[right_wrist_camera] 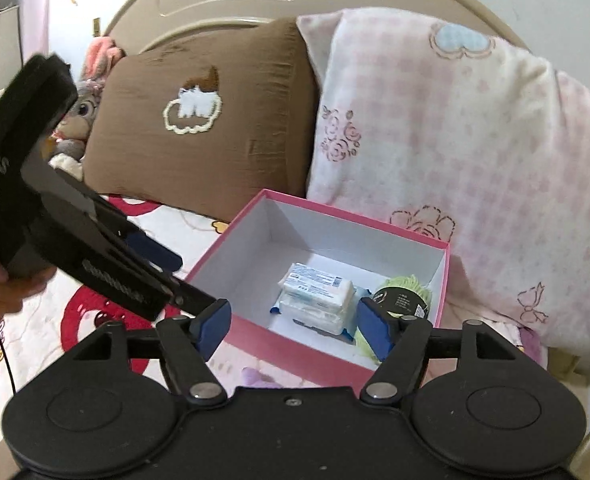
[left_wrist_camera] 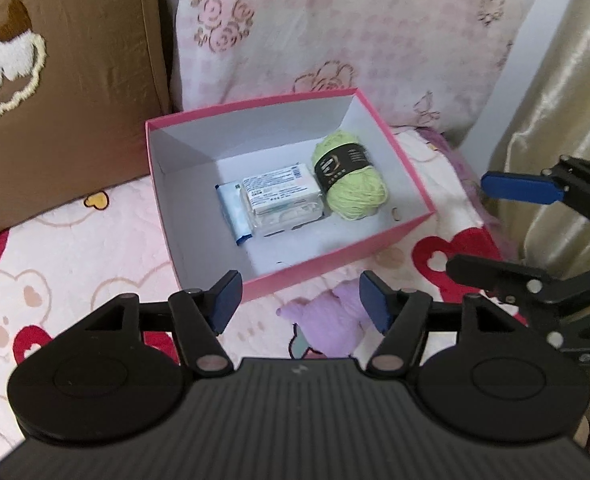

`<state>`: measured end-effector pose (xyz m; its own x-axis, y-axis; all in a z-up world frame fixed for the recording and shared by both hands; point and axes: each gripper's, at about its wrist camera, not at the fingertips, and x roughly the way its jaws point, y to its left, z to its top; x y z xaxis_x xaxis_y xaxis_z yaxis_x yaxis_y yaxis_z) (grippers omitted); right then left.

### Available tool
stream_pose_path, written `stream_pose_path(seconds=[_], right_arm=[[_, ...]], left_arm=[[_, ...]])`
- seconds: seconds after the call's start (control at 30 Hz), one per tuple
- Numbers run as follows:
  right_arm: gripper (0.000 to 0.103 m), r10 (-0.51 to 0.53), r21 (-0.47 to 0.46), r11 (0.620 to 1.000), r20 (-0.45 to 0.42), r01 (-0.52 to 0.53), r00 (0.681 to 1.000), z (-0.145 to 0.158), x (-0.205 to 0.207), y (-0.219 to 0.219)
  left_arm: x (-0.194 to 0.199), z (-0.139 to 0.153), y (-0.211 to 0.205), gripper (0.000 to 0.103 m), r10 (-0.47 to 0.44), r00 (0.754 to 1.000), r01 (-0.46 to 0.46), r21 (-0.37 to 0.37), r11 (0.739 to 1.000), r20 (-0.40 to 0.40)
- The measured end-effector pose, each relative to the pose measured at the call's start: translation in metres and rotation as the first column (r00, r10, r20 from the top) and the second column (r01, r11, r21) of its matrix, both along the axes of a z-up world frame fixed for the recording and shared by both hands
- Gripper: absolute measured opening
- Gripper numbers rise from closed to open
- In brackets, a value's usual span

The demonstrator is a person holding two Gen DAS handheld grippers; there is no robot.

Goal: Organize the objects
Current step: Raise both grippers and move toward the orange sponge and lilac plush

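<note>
A pink box with a white inside sits on the bed. In it lie a green yarn ball with a black band, a white wipes pack and a blue-edged packet under it. My left gripper is open and empty, just in front of the box's near wall. My right gripper is open and empty at the box's near edge, with the yarn and wipes pack ahead. The right gripper also shows in the left wrist view, right of the box.
A brown pillow and a pink floral pillow lean on the headboard behind the box. The bed sheet has a cartoon print. A gold curtain hangs at the right. Plush toys sit at the far left.
</note>
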<state>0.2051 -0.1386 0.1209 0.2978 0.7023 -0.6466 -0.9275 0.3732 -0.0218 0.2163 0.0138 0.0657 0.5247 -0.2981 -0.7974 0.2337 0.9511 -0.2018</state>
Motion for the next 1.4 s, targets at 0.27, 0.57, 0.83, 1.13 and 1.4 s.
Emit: stream_pose_path(seconds=[0.27,0.57,0.83,1.13,1.4], right_arm=[[0.079,0.014,0.004,1.000,0.005,-0.014,1.000,0.005,-0.034,-0.021],[0.081,0.080,-0.030,0.996,0.013,-0.080,0.997,0.014,-0.076,-0.039],[0.089,0.136,-0.101,0.985,-0.017,-0.137,0.991,-0.002,-0.101,-0.048],[0.089,0.171,-0.097,0.979,-0.104,-0.181,0.980,-0.050,-0.109,-0.044],[0.089,0.205,-0.046,0.976,-0.132,-0.213,0.970,-0.082,-0.104,-0.037]], left_arm=[[-0.043,0.021,0.020,0.068,0.011,0.999,-0.008,-0.064,0.998,0.040],[-0.090,0.021,0.013,0.071,-0.052,0.999,0.052,-0.015,0.999,0.018],[-0.109,-0.003,0.008,0.071,-0.097,0.994,0.096,-0.006,0.995,-0.041],[-0.123,-0.039,0.009,0.071,-0.134,0.991,0.133,-0.048,0.990,-0.023],[-0.127,-0.061,0.012,0.074,-0.100,0.995,0.100,-0.110,0.989,0.000]])
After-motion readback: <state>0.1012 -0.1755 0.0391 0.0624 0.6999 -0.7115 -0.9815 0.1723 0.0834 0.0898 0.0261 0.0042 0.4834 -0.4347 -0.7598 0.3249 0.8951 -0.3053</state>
